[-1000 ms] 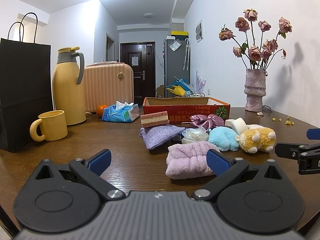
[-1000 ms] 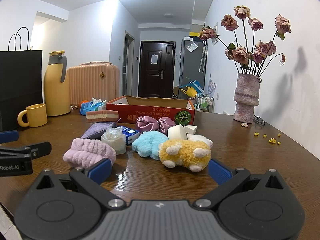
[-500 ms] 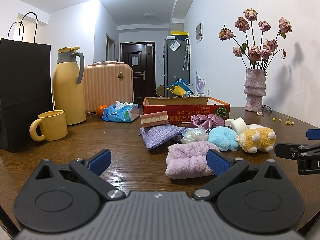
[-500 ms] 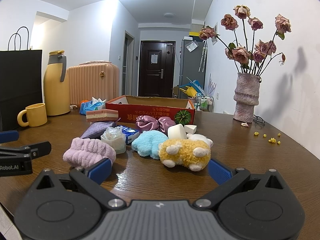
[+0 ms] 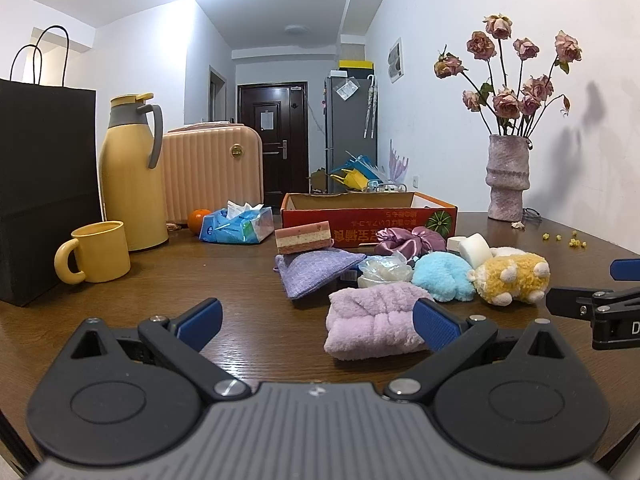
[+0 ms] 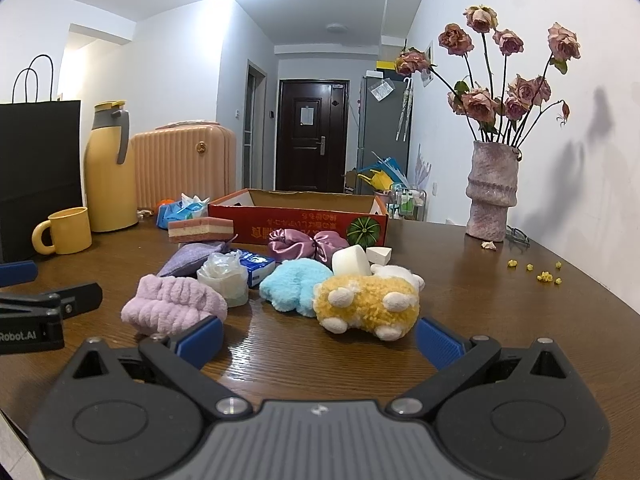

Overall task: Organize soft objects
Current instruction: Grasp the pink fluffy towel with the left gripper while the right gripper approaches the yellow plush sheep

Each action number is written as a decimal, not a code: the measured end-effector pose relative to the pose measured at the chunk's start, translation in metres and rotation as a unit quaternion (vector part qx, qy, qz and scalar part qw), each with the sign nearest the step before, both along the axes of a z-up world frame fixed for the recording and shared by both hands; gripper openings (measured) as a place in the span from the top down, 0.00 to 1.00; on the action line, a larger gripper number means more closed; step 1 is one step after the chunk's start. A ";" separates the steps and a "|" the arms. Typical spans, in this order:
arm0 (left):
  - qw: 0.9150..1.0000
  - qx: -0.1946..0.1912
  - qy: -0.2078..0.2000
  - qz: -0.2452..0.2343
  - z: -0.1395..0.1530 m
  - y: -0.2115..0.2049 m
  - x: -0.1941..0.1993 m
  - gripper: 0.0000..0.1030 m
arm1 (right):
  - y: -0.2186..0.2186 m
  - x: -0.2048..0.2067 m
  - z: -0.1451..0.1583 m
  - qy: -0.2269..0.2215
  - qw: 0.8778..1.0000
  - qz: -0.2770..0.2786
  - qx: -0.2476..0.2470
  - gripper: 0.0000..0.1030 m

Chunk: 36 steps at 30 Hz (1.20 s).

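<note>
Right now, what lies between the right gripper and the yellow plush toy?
Only bare brown wooden table separates right gripper and yellow plush toy, per the right wrist view.

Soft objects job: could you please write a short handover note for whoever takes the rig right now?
Left hand-held gripper: open, empty, just short of the lilac towel.
Right hand-held gripper: open, empty, facing the yellow plush.
Blue plush, purple cloth and satin scrunchie lie loose in front of the red box.
Done: nothing visibly boxed.
Left: everything.

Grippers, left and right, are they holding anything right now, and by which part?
Nothing is held. The left gripper and the right gripper are both open above the table, short of the soft things.
</note>
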<state>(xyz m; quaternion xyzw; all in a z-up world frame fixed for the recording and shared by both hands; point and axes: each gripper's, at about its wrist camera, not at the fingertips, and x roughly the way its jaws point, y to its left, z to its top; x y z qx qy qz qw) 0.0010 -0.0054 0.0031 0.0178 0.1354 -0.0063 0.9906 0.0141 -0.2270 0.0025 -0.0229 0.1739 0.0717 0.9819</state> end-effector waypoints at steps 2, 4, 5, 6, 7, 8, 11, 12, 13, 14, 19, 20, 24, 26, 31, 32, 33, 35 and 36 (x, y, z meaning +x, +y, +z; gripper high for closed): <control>1.000 0.001 0.001 -0.003 0.000 -0.003 0.002 0.00 | -0.003 0.003 -0.001 0.002 1.000 -0.001 0.004 0.00; 1.000 0.003 0.004 -0.006 -0.001 -0.005 0.006 0.00 | -0.005 0.005 -0.001 0.005 1.000 -0.004 0.006 0.00; 1.000 0.003 0.006 -0.008 -0.001 -0.006 0.008 0.00 | -0.006 0.006 -0.002 0.006 1.000 -0.005 0.007 0.00; 1.000 0.004 0.008 -0.009 -0.001 -0.008 0.010 0.00 | -0.007 0.008 -0.001 0.007 1.000 -0.006 0.009 0.00; 1.000 0.004 0.010 -0.010 -0.002 -0.009 0.012 0.00 | -0.008 0.009 -0.002 0.008 1.000 -0.007 0.010 0.00; 1.000 0.004 0.013 -0.011 -0.002 -0.010 0.014 0.00 | -0.010 0.011 -0.001 0.009 1.000 -0.008 0.012 0.00; 1.000 0.005 0.020 -0.015 -0.002 -0.015 0.022 0.00 | -0.015 0.015 -0.002 0.010 1.000 -0.012 0.014 0.00; 1.000 0.006 0.022 -0.015 -0.002 -0.017 0.024 0.00 | -0.017 0.017 -0.002 0.010 1.000 -0.014 0.014 0.00; 1.000 0.006 0.024 -0.016 -0.002 -0.018 0.026 0.00 | -0.018 0.018 -0.003 0.011 1.000 -0.016 0.014 0.00; 1.000 0.007 0.026 -0.016 -0.003 -0.020 0.029 0.00 | -0.019 0.020 -0.003 0.011 1.000 -0.018 0.014 0.00; 0.999 0.008 0.040 -0.016 -0.003 -0.028 0.044 0.00 | -0.026 0.028 -0.005 0.013 1.000 -0.024 0.014 0.00; 0.999 0.008 0.044 -0.016 -0.002 -0.030 0.047 0.00 | -0.027 0.031 -0.005 0.013 0.999 -0.025 0.014 0.00; 0.998 0.011 0.057 -0.015 -0.002 -0.035 0.058 0.00 | -0.033 0.039 -0.007 0.014 0.999 -0.027 0.015 0.00; 0.998 0.012 0.065 -0.014 -0.003 -0.039 0.066 0.00 | -0.035 0.043 -0.007 0.015 0.999 -0.029 0.015 0.00; 0.996 0.016 0.087 -0.012 -0.004 -0.046 0.081 0.00 | -0.041 0.053 -0.007 0.014 0.999 -0.030 0.016 0.00; 0.996 0.017 0.091 -0.012 -0.004 -0.048 0.085 0.00 | -0.042 0.055 -0.007 0.014 0.999 -0.031 0.017 0.00; 0.995 0.018 0.094 -0.013 -0.004 -0.050 0.088 0.00 | -0.044 0.056 -0.008 0.013 0.999 -0.031 0.017 0.00; 0.994 0.020 0.102 -0.012 -0.005 -0.053 0.094 0.00 | -0.046 0.060 -0.008 0.013 0.999 -0.032 0.019 0.00; 0.994 0.020 0.107 -0.012 -0.006 -0.055 0.097 0.00 | -0.048 0.063 -0.008 0.013 0.999 -0.032 0.020 0.00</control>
